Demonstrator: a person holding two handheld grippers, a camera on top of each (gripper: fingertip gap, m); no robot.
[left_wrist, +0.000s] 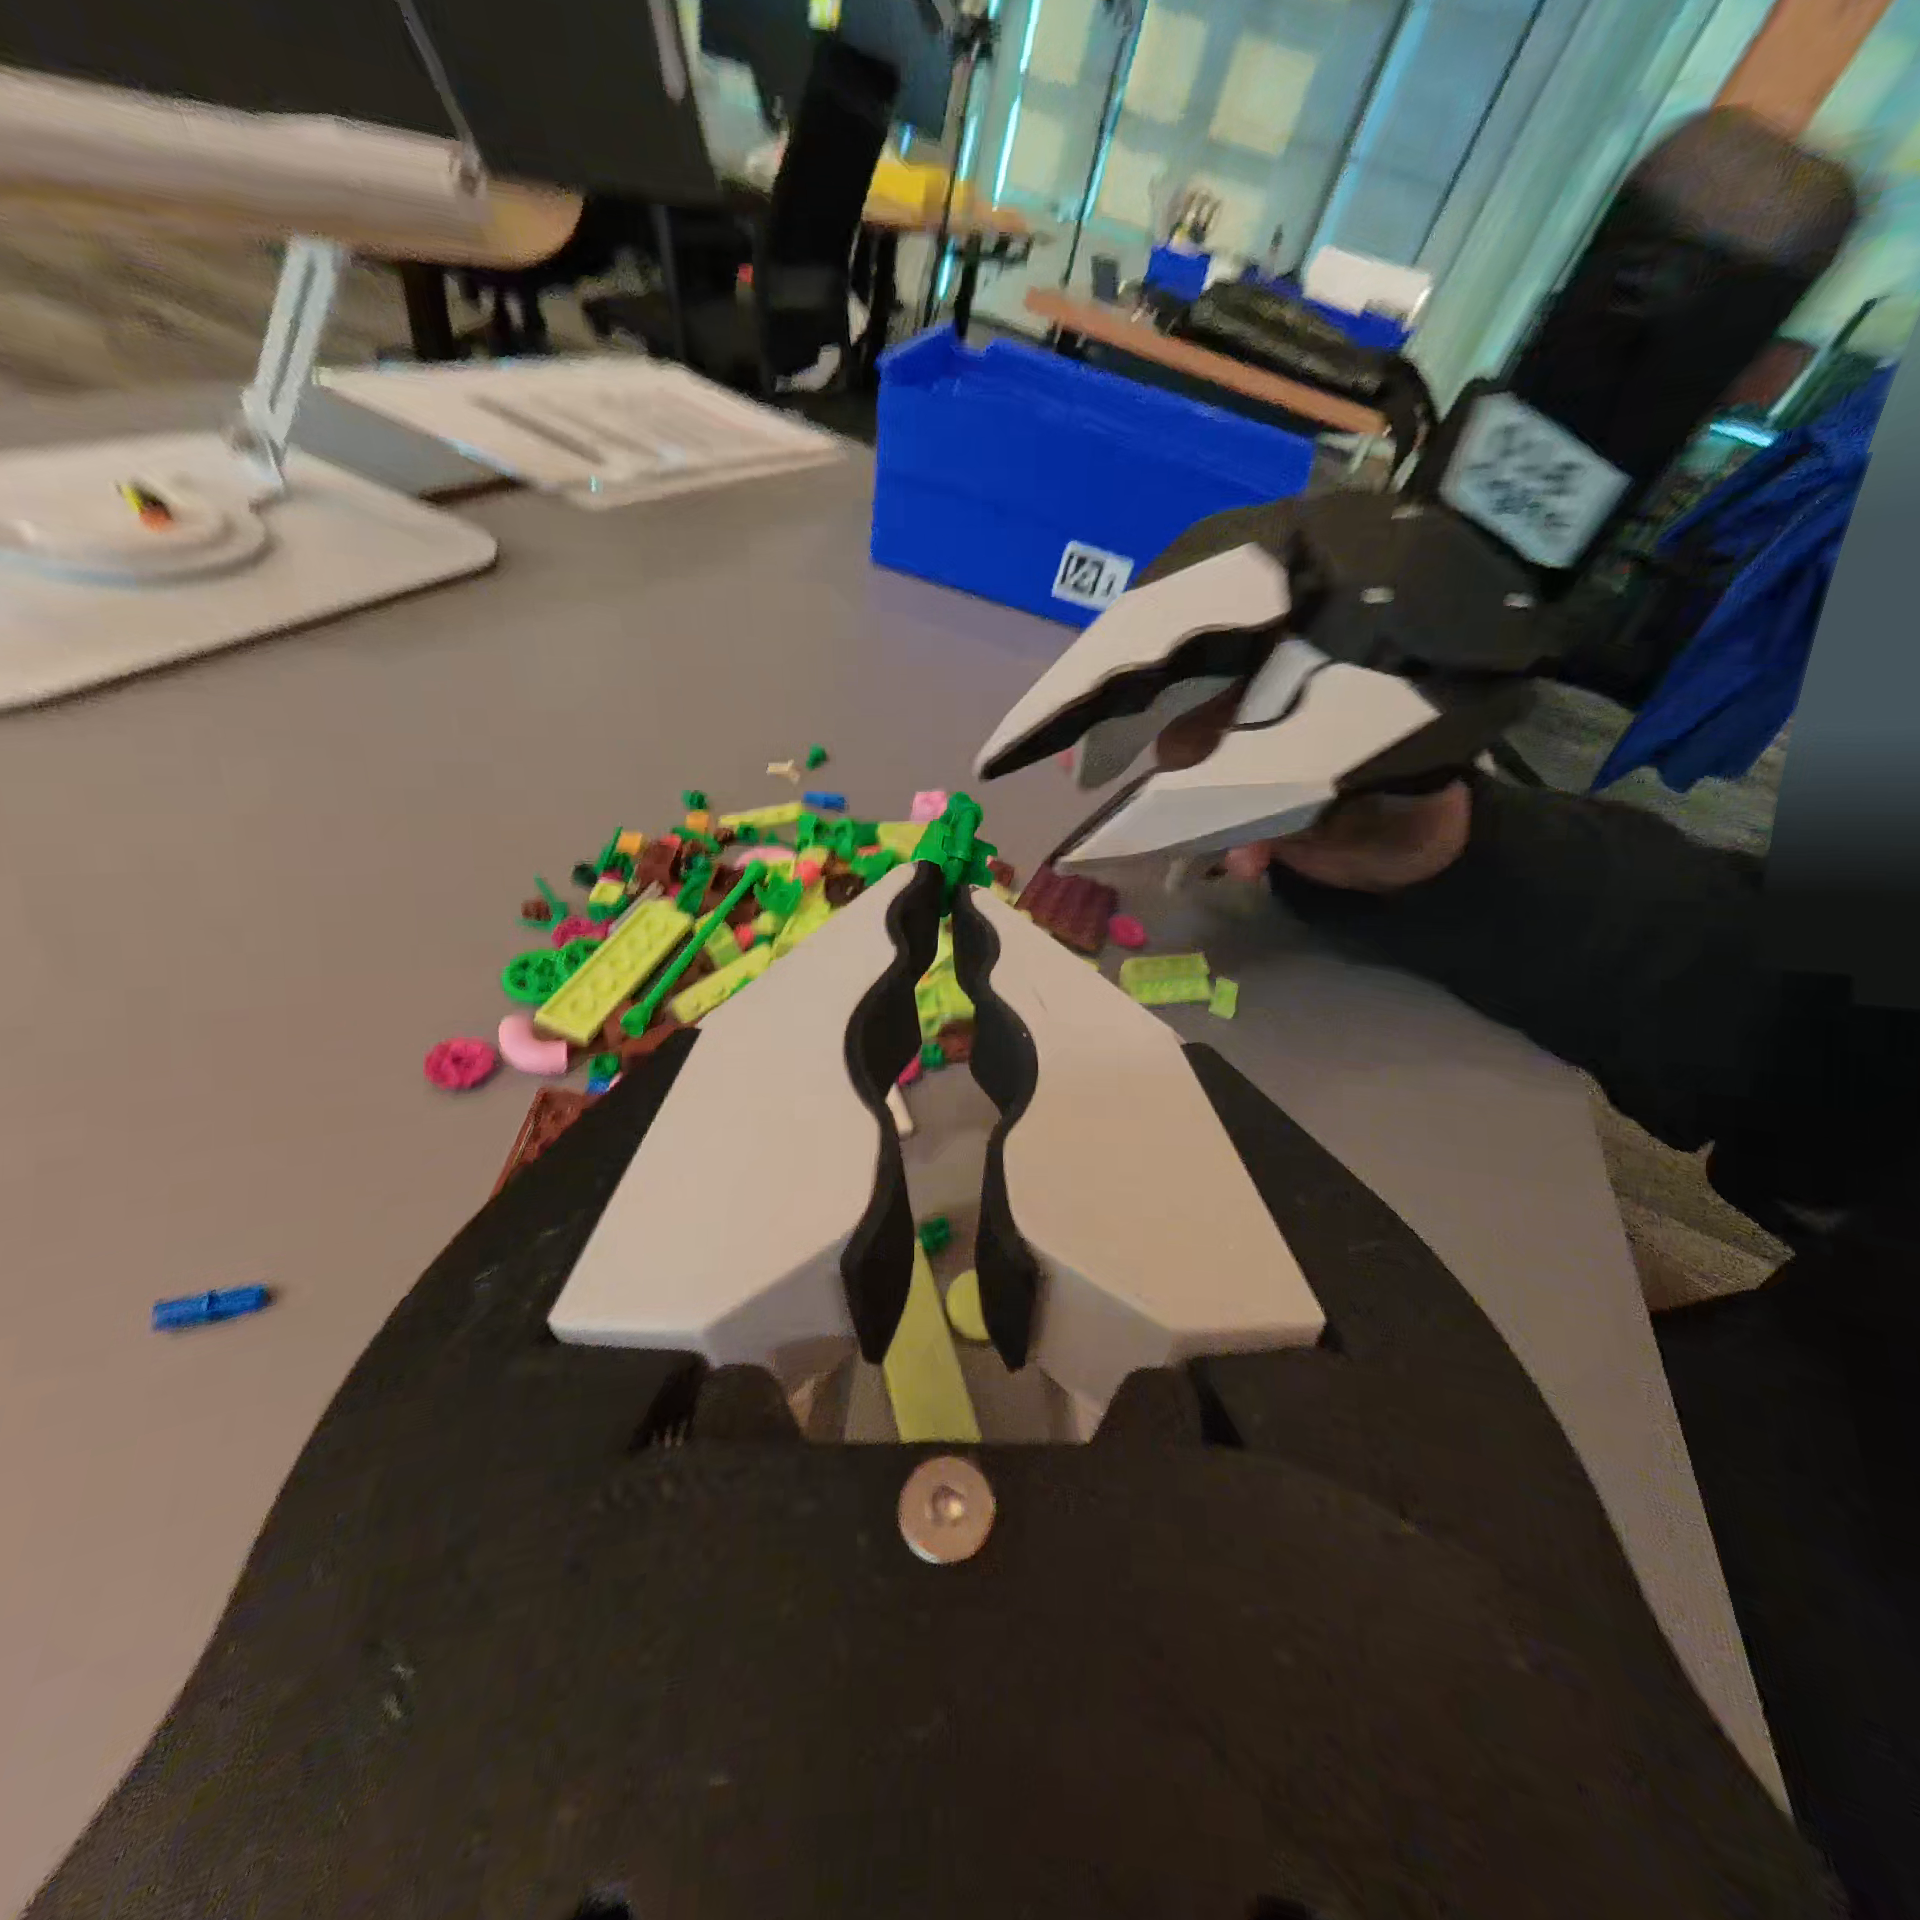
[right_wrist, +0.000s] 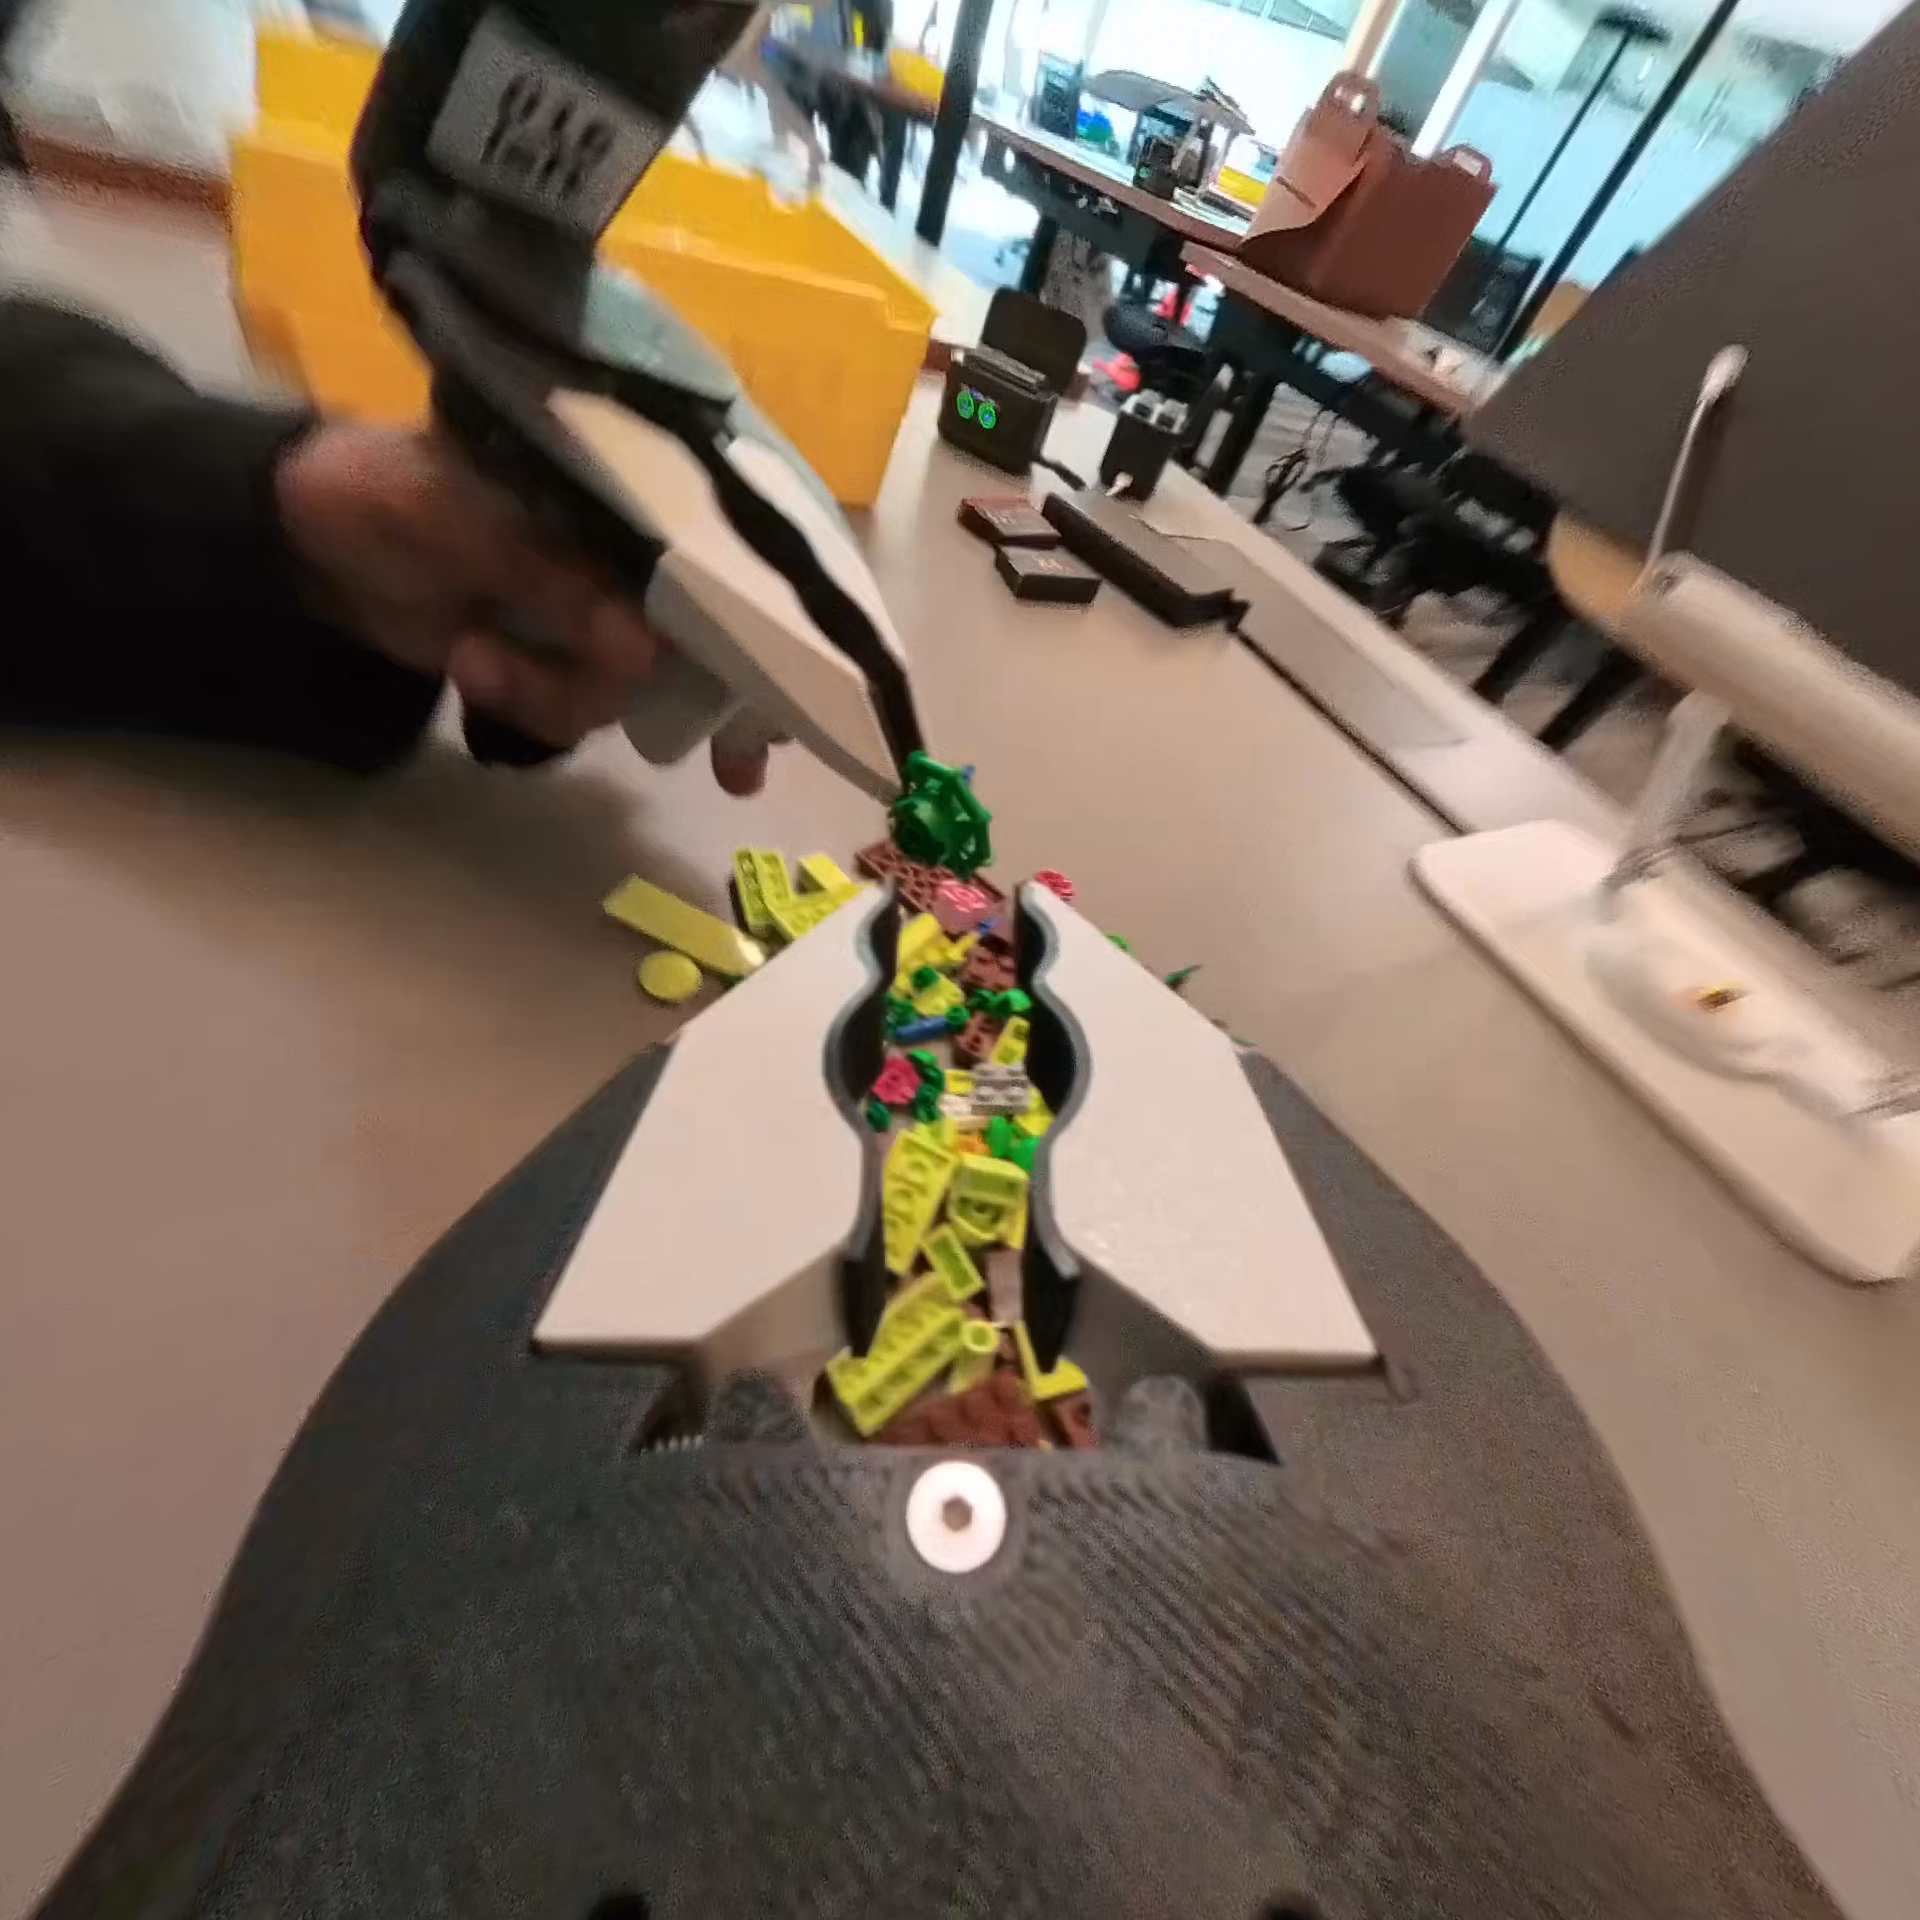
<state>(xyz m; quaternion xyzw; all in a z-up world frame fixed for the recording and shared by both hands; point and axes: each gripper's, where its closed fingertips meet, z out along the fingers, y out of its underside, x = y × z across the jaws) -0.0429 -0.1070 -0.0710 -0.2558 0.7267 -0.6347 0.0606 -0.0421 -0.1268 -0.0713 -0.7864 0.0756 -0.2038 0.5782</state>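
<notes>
A pile of small toy bricks (left_wrist: 623, 961), lime, green, brown and pink, lies on the grey table (left_wrist: 416, 790). My left gripper (left_wrist: 940, 878) is shut on a dark green leafy piece (left_wrist: 956, 836) and holds it just above the far side of the pile. My right gripper (left_wrist: 1023, 816) is open and empty, with its tips close to the right of that piece. In the right wrist view, my right gripper (right_wrist: 961, 899) hovers over the pile (right_wrist: 935, 1195). The left gripper (right_wrist: 899, 774) holds the green piece (right_wrist: 938, 826) just beyond its tips.
A blue bin (left_wrist: 1039, 468) stands behind the pile. A white stand base (left_wrist: 208, 561) sits at the far left. A loose blue piece (left_wrist: 208, 1306) lies near left. A yellow bin (right_wrist: 769, 301) and black boxes (right_wrist: 1039, 561) show in the right wrist view. A hand (left_wrist: 1382, 831) holds the right gripper. My two grippers' fingertips are within a few centimetres of each other.
</notes>
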